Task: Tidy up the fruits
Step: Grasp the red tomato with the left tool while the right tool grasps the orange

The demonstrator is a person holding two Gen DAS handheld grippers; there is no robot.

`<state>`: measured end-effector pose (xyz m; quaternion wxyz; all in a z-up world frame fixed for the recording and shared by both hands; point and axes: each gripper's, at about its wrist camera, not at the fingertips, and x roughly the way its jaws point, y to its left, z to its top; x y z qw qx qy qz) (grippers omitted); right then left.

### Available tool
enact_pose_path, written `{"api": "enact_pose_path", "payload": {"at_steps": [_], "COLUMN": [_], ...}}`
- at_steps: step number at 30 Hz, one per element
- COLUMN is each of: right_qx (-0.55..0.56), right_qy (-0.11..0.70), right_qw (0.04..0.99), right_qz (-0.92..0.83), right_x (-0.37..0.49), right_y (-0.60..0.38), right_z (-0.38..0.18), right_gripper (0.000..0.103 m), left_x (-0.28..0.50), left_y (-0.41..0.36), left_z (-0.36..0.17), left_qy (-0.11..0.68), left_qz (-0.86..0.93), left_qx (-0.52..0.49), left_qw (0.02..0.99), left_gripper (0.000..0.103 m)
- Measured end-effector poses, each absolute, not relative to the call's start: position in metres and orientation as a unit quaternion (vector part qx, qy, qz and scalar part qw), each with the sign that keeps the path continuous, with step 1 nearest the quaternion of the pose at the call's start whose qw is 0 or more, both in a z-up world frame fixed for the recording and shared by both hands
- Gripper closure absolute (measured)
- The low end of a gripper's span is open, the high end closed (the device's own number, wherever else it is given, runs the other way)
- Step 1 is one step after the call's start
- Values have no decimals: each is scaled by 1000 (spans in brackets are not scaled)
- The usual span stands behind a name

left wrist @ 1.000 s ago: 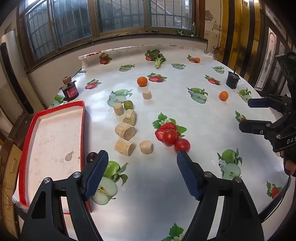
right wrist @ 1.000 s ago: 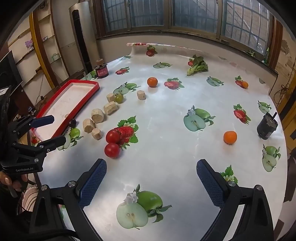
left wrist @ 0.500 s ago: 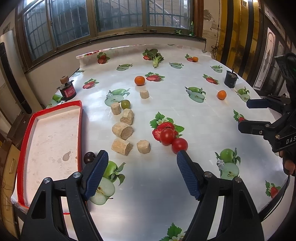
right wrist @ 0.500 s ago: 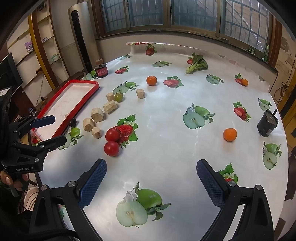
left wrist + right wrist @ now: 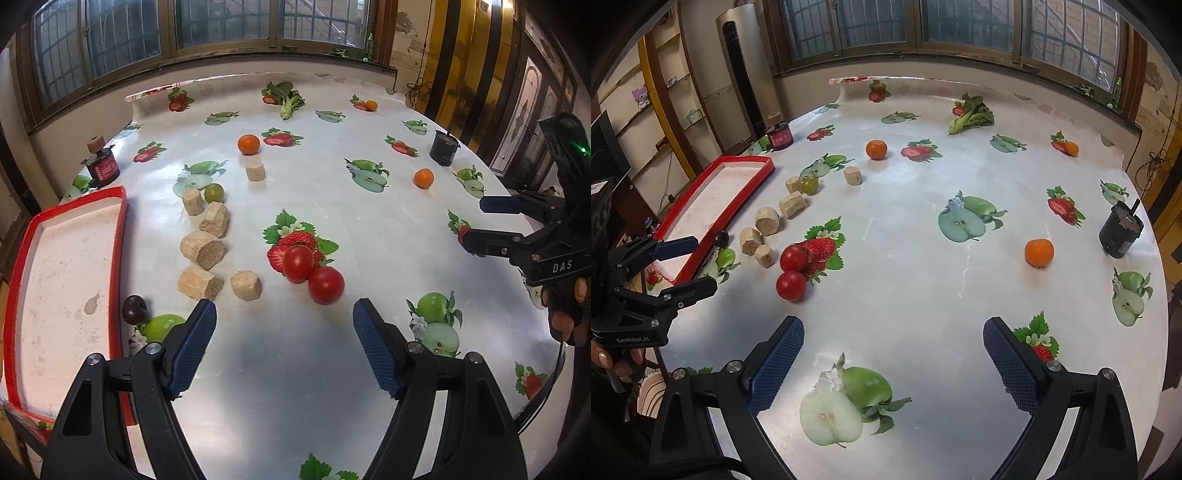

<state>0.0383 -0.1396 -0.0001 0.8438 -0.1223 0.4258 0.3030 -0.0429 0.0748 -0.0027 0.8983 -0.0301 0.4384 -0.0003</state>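
Note:
Two red tomatoes (image 5: 312,273) (image 5: 792,271) lie together on the fruit-print tablecloth, just ahead of my open, empty left gripper (image 5: 284,325). A dark plum (image 5: 134,309) sits beside the red-rimmed tray (image 5: 122,221) (image 5: 746,160). A green fruit (image 5: 214,192) lies among several cork-like cylinders (image 5: 202,249). One orange (image 5: 248,144) (image 5: 876,149) lies farther back, another orange (image 5: 423,178) (image 5: 1039,252) to the right. My right gripper (image 5: 892,350) is open and empty over bare cloth; it also shows in the left wrist view (image 5: 480,221).
A red-labelled jar (image 5: 101,168) stands behind the tray. A black cup (image 5: 444,147) (image 5: 1121,230) stands at the right edge. A leafy vegetable (image 5: 288,98) and a small orange fruit (image 5: 371,105) lie at the far side near the window wall.
My left gripper has shifted a little so the tomatoes and tray sit slightly lower left in view. The right gripper has barely moved. Both stay open.

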Motion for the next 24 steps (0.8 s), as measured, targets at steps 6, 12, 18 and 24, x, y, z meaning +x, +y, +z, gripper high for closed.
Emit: {"api": "enact_pose_path", "payload": {"at_steps": [6,12,18,24], "right_qx": [-83,-43,-44,-48], "right_qy": [440,442,451,458], "right_qw": [851,861,865,865], "right_qz": [275,246,215,201], "right_x": [74,120,160,193], "right_y": [-171,-190,-187,-177], "right_z": [-15,-27,-38,-52], "right_gripper": [12,26,27,30], "left_x": [-21,-6,10,22], "left_y": [64,57,58,55], "left_z": [-21,-34,-44,-60], "left_qy": [454,469,483,500], "left_qz": [-23,-30,-19,-26], "left_qx": [-48,-54,-54,-61], "left_qw": [889,881,874,863], "left_gripper": [27,27,35,61]}}
